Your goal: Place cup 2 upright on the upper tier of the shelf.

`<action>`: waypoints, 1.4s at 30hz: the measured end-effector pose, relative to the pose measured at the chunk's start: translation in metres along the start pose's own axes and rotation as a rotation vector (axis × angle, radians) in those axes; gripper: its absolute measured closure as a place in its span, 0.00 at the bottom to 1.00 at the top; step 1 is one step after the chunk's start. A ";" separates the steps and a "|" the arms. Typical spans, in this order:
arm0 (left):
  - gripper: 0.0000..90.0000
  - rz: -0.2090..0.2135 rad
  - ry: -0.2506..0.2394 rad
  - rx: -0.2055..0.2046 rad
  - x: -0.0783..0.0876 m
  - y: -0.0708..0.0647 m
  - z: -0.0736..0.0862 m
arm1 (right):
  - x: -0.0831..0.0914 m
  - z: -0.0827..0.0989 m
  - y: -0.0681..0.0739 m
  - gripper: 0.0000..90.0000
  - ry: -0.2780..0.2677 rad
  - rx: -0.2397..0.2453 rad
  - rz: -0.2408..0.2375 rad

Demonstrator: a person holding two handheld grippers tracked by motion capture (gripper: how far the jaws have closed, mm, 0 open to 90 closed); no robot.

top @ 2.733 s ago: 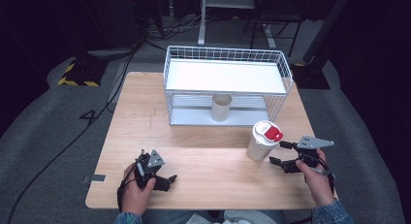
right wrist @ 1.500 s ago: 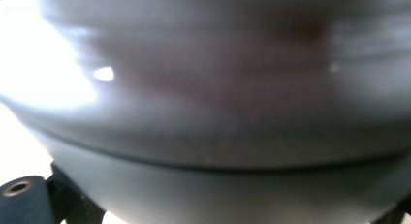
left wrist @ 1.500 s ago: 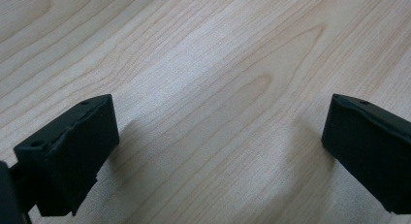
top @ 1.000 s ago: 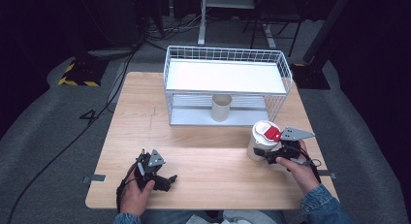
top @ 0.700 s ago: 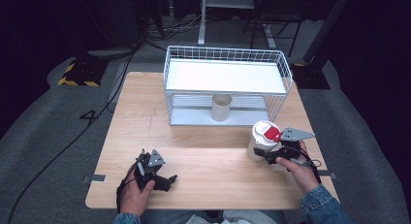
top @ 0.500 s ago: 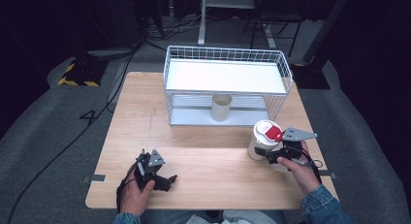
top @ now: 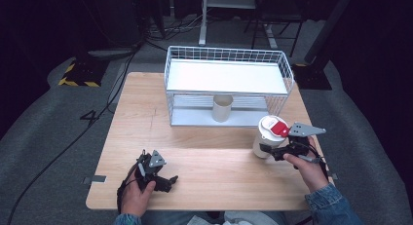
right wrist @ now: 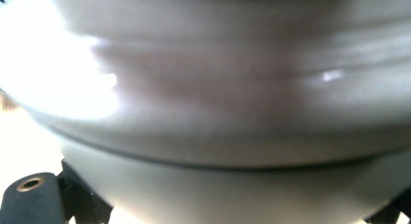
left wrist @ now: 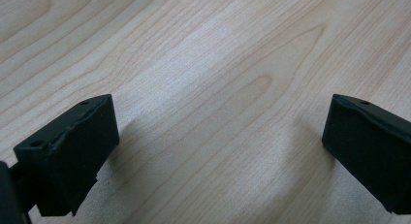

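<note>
A white lidded cup (top: 265, 136) with a red tab (top: 278, 129) on its lid is at the table's right side, in front of the wire rack. My right gripper (top: 267, 150) is shut on its lower body from the right, and the cup seems slightly raised off the wood. In the right gripper view the blurred white cup (right wrist: 218, 112) looms close between the jaws. My left gripper (top: 164, 179) rests near the front left edge; in the left gripper view it (left wrist: 218, 151) stands open over bare wood with nothing between the fingers.
A white wire rack (top: 287, 71) with a flat white top stands at the back of the wooden table (top: 214, 186). A beige paper cup (top: 223, 108) sits on its lower shelf. Dark floor and cables surround the table.
My right gripper came in from the right and closed on the white cup, then rose a little with it. The left gripper has stayed put.
</note>
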State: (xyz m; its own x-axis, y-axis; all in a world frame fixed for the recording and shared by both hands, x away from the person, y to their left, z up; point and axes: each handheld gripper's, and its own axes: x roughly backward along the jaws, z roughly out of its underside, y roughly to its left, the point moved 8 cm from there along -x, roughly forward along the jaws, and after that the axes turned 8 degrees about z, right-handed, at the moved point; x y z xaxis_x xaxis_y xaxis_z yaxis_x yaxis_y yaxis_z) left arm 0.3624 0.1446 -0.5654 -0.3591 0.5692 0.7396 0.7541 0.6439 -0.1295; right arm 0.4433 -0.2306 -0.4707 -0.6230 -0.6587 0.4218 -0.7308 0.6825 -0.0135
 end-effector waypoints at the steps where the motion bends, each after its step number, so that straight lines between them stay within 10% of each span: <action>1: 0.00 0.000 0.000 0.000 0.000 0.000 0.000 | 0.001 -0.002 0.000 0.12 0.002 -0.002 0.000; 42: 0.00 -0.013 -0.004 0.004 0.000 0.002 -0.001 | 0.023 -0.101 -0.011 0.12 -0.005 0.052 0.014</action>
State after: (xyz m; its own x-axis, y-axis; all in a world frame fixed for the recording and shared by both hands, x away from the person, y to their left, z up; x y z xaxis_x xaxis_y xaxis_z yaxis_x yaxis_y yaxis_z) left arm 0.3646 0.1451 -0.5653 -0.3708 0.5630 0.7386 0.7472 0.6532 -0.1228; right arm 0.4653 -0.2213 -0.3693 -0.6342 -0.6512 0.4167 -0.7358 0.6740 -0.0666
